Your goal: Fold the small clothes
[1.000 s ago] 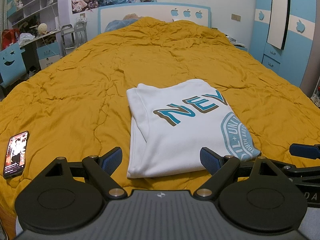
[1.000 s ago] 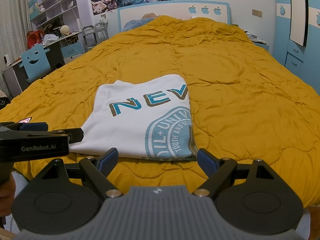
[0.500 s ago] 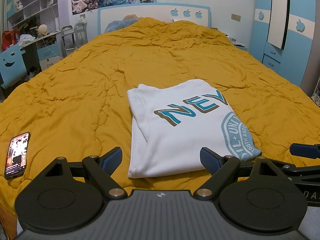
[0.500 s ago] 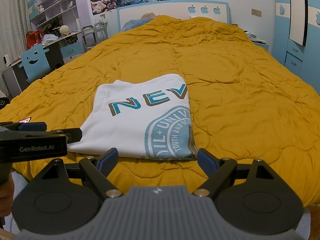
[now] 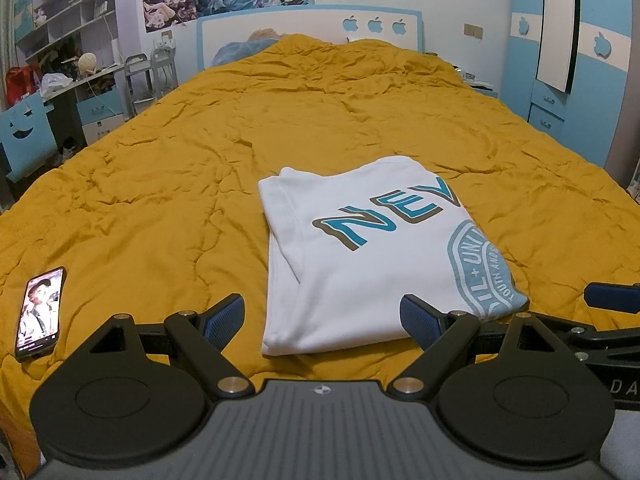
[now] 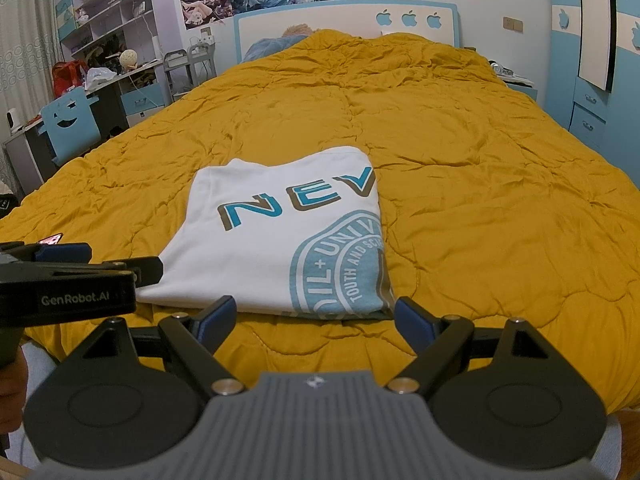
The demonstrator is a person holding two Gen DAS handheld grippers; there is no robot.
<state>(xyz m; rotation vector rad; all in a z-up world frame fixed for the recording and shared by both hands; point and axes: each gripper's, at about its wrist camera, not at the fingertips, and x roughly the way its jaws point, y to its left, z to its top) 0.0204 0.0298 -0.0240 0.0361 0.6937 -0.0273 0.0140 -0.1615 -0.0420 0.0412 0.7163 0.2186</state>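
A white T-shirt (image 5: 360,256) with teal lettering and a round teal print lies folded into a rectangle on the mustard bedspread (image 5: 168,184). It also shows in the right wrist view (image 6: 280,240). My left gripper (image 5: 322,320) is open and empty, held just short of the shirt's near edge. My right gripper (image 6: 314,320) is open and empty, also just short of the near edge, to the right of the left one. The left gripper shows from the side in the right wrist view (image 6: 80,276).
A phone (image 5: 40,312) with a lit screen lies on the bedspread near its front left edge. A desk, chair and shelves (image 5: 52,92) stand left of the bed. A blue wardrobe (image 5: 576,60) stands on the right. The headboard (image 5: 308,28) is at the far end.
Both grippers stay open and almost still; the views drift only slightly. The shirt has not moved.
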